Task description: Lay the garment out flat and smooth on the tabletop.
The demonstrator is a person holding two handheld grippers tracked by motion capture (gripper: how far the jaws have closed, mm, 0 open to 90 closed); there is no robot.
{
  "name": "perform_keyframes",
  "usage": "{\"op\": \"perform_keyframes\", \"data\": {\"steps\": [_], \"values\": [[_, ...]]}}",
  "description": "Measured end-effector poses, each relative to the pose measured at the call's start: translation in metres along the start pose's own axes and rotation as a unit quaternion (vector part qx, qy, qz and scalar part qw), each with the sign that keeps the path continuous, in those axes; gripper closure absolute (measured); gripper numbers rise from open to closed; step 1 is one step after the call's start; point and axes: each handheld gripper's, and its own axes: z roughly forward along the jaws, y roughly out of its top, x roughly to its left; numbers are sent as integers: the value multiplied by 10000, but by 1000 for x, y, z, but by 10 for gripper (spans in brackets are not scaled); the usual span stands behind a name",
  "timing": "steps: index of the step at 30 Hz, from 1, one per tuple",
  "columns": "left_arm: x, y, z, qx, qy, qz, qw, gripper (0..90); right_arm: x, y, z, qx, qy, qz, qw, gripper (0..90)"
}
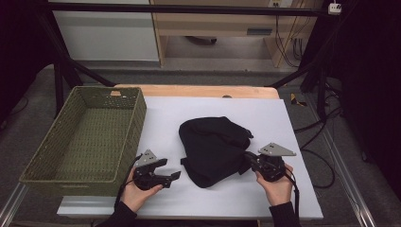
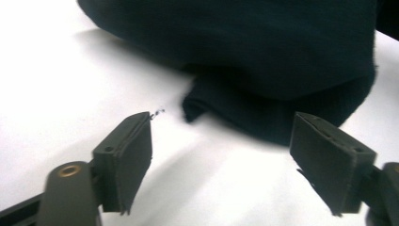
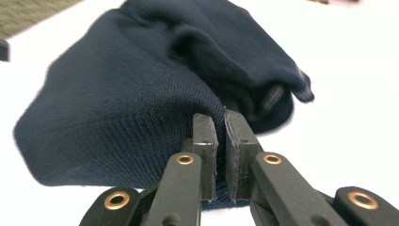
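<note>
High view: a dark knit garment (image 1: 215, 149) lies bunched near the middle of a white sheet (image 1: 293, 189) that covers the table, closer to the person's edge. A green woven basket (image 1: 128, 137) stands at the left, its right wall over the sheet's left margin, well apart from the garment.

The right gripper (image 1: 249, 161) sits at the garment's right edge, held in the person's right hand (image 1: 276, 187). Right gripper view shows its jaws nearly closed, only a thin slit between the pads, pinching the ribbed edge of the cloth (image 3: 141, 108); the fabric bulges up just behind the jaw tips.

The left gripper (image 1: 171, 170) rests low over the sheet just left of the garment, in the left hand (image 1: 139, 191). Left gripper view shows its jaws spread wide and holding nothing, with the bare sheet (image 2: 70, 80) between them and a folded corner of the garment (image 2: 263, 70) just beyond the tips, not touching them.
</note>
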Motion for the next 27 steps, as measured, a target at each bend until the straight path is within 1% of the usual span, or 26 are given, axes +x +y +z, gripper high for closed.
{"op": "perform_keyframes", "data": {"steps": [2,5,7,8,10,11,13,15,17,19,21,23,25,27], "values": [[1,0,0,-9,14,-11,10000,172,-8,-7,6,158,-97,38,9998,841],[1,-1,1,4,35,13,10000,134,-14,-17,17,422,-135,74,9990,818],[1,-1,2,28,29,30,10000,107,-14,-19,19,418,-147,47,9990,754],[0,-1,2,37,35,19,10000,97,-13,-17,17,348,-108,23,9993,714],[0,-1,3,91,42,46,9999,82,-9,-13,12,151,36,-37,9999,623],[0,-1,4,107,50,50,9999,73,-5,-9,9,62,123,-118,9998,564],[0,-1,4,123,76,53,9999,58,6,-2,5,-99,206,-284,9993,491],[0,-1,4,121,97,39,9999,46,20,7,4,-189,348,-402,9984,413],[0,-1,3,117,92,49,9999,45,36,16,6,-229,453,-565,9971,390],[0,-1,2,115,96,60,9999,36,53,24,12,-250,644,-664,9954,368],[0,-1,0,101,123,73,9998,34,69,30,23,-159,840,-749,9935,357],[0,-2,-1,80,156,43,9998,34,84,33,38,-31,938,-852,9919,371],[0,-2,-2,46,162,43,9998,34,97,33,54,170,1003,-962,9901,366],[-1,-2,-2,43,171,58,9998,34,106,32,70,368,986,-1041,9890,361]]}}
